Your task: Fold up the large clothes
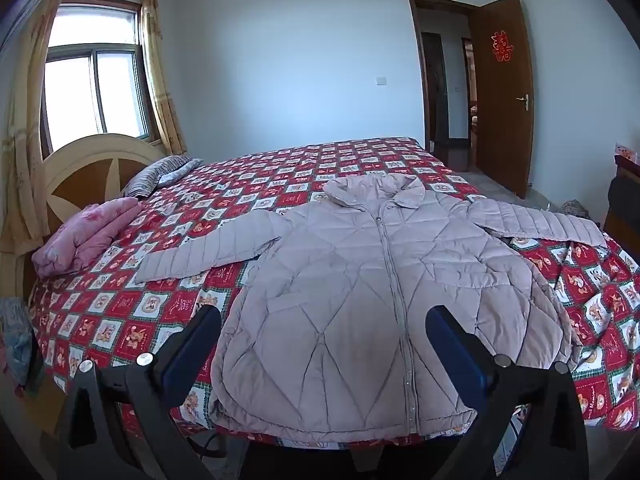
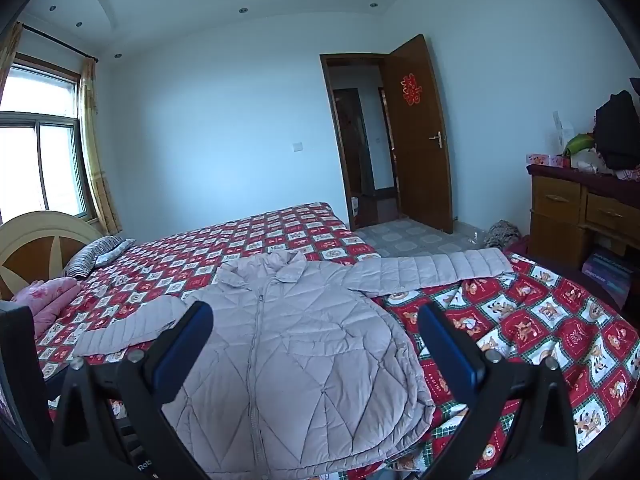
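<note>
Left wrist view: one pale pink quilted puffer jacket lies flat and zipped, front up, on a bed covered by a red, white and green checked cartoon-print quilt. Its hem reaches the bed's near edge; bare quilt stretches beyond the collar to the far edge. Its two sleeves spread outward, the right-hand one reaching the bed's side edge. The left gripper, with black arms and blue pads, hovers above the hem, jaws fully apart and holding nothing.

Right wrist view: the right gripper likewise gapes wide and empty over the jacket's lower half. One striped pillow and one folded pink blanket lie near the headboard.
</note>
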Tool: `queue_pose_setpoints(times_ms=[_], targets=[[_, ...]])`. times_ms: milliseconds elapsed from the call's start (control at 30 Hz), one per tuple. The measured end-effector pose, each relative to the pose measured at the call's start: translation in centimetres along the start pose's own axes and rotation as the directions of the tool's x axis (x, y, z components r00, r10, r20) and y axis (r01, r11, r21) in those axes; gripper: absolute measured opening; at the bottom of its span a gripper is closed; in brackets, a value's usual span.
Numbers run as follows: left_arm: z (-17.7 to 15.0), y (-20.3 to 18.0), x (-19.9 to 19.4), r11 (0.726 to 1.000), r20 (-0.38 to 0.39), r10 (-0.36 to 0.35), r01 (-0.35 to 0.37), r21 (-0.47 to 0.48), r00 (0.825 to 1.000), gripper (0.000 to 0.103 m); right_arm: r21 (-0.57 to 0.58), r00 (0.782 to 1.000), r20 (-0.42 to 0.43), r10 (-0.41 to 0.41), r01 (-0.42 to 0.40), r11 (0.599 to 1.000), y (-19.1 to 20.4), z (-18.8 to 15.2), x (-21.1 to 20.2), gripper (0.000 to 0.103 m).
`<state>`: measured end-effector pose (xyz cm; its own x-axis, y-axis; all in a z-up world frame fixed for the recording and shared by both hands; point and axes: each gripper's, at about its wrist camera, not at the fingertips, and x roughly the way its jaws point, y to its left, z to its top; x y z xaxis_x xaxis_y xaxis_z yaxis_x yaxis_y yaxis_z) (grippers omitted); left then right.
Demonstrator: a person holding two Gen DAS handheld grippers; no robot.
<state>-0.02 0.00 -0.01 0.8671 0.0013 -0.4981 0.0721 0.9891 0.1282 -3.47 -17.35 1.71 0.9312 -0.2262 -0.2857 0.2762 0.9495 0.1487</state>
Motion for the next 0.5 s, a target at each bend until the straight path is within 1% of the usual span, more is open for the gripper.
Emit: queue_pose_setpoints(times_ms=[133,267,333,500], targets=[[-0.19,-0.16,0.36,1.0,-0.007,-0.005,0.005,-0.007,1.0,0.102,0.004,1.0,-0.002,0.007,-0.007,1.0,0.12,-0.03,0.0,0.103],[-0.47,-0.72,-0.13,1.0,0.002,-0.017,0.017,0.001,1.0,0.102,0.005,1.0,-0.004,0.006,-0.006,1.0,0.06,-0.12,-0.07,0.103],[-0.24,-0.01,0.07,1.0,-0.011,-0.022,0.022,-0.015,1.0,0.102,0.003,1.0,-0.006,0.008,-0.008,1.0,0.13,-0.09,0.01,0.103],[-0.1,0.0,0.09,0.999,-0.014,-0.034,0.034,-0.023,0.999,0.102,0.004,1.0,-0.008,0.008,-0.008,1.0,0.18,-0.09,0.01,0.103]])
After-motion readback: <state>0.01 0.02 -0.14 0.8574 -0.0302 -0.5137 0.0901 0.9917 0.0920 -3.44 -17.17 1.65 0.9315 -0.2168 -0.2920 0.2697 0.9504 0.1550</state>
